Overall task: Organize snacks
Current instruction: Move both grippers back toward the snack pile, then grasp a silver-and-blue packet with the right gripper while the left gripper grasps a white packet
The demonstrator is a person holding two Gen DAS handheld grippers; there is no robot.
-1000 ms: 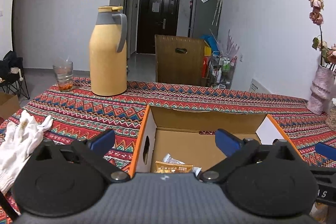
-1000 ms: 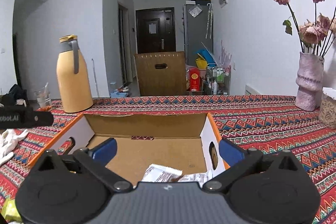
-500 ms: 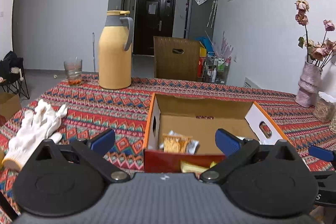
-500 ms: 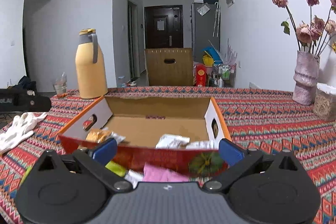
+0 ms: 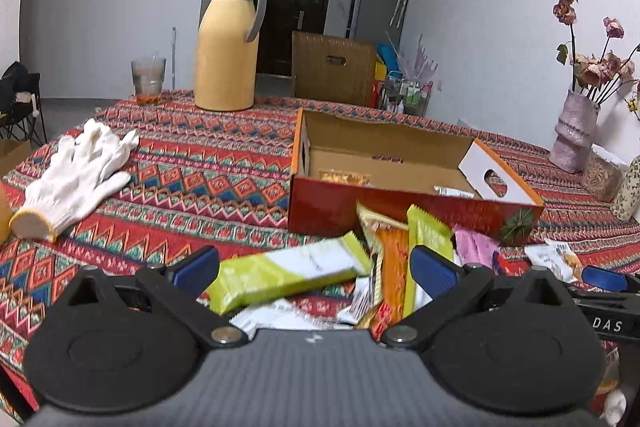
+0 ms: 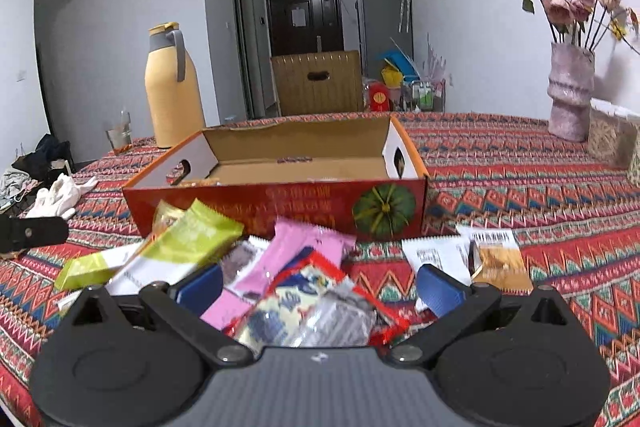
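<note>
Both tongs, left (image 5: 316,265) and right (image 6: 319,285), jaws apart and empty, had withdrawn from the box (image 6: 280,201) to the loose snack packets (image 6: 304,259) before it; sorting evidently unfinished.

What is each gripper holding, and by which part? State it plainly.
Nothing is held. The left gripper and the right gripper both stand open above the loose snack packets, such as the yellow-green wrapped bar, gripping none.

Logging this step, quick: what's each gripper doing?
Left gripper: open, holding nothing, over the snacks.
Right gripper: open, holding nothing.
</note>
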